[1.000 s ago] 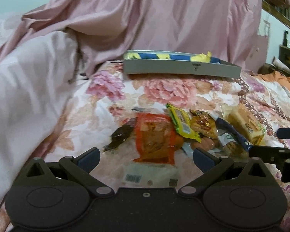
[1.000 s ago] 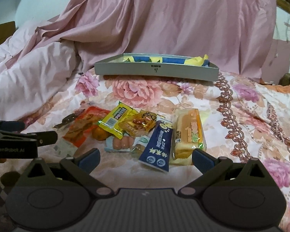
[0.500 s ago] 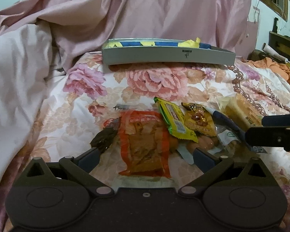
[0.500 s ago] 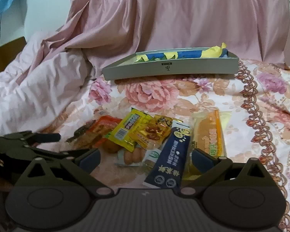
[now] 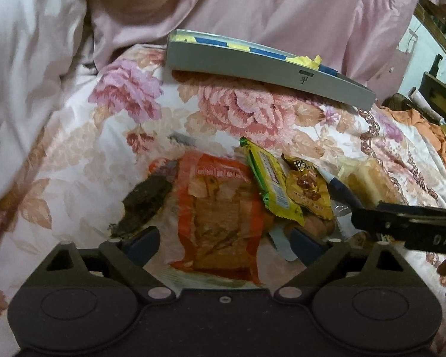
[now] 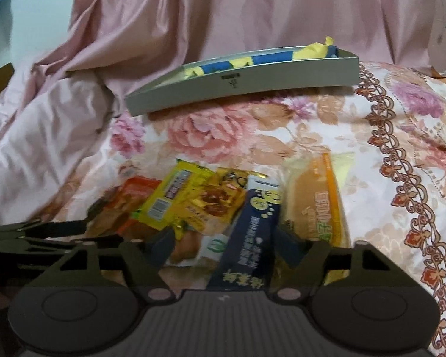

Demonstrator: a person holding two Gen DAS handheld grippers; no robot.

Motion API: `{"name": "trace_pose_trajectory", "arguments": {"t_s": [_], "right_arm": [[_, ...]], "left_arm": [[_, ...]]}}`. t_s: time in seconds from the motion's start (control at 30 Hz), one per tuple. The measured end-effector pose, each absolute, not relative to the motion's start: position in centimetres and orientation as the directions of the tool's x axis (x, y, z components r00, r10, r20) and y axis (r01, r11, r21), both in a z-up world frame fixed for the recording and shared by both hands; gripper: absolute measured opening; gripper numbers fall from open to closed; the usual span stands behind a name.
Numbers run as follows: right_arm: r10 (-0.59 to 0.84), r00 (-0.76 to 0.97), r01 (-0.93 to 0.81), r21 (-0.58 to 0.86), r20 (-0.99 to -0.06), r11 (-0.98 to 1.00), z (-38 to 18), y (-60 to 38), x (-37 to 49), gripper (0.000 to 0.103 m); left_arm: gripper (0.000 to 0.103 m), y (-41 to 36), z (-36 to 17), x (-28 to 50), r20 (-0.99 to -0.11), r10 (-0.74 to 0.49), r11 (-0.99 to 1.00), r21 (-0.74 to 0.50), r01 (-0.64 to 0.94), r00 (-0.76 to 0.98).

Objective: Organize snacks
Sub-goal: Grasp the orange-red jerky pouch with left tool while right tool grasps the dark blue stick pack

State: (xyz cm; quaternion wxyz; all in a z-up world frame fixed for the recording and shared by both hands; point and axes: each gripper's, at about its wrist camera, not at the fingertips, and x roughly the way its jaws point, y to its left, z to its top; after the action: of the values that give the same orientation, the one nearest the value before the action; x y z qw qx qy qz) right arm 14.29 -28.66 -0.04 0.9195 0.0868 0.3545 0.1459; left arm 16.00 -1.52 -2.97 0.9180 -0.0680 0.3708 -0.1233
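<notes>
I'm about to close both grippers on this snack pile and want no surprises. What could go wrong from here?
1. The jaws of the left gripper, just closing, straddle the orange packet; the yellow-green packet overlaps its edge and may get dragged.
2. The right gripper, also closing, brackets the dark blue packet, which lies over other snacks and may shift them.
3. The two grippers sit close together and could bump.

Both wrist views look down closely, sharing the snacks [image 5: 252, 196]; tray [image 6: 252, 86] behind.
</notes>
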Motion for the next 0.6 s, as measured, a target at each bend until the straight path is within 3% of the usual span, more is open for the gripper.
{"name": "trace_pose_trajectory", "arguments": {"t_s": [0.2,0.47,0.6], "right_arm": [[0.293,0.687,-0.170,0.245,-0.665,0.955,-0.7,-28.5,15.1,0.062],[0.300,0.675,-0.130,0.292,-0.674,0.948,-1.1,-28.3,16.4,0.071],[0.292,0.678,-0.114,0.296,-0.674,0.948,-1.1,-28.0,16.5,0.073]], "left_arm": [[0.079,-2.5,-3.3,16.6,-0.691,-0.271,0.962,-0.201,0.183,0.670],[0.064,-2.0,-3.5,17.0,-0.705,-0.238,0.971,-0.199,0.136,0.668],[0.063,-2.2,-3.5,16.5,-0.703,-0.230,0.973,-0.188,0.136,0.673]]}}
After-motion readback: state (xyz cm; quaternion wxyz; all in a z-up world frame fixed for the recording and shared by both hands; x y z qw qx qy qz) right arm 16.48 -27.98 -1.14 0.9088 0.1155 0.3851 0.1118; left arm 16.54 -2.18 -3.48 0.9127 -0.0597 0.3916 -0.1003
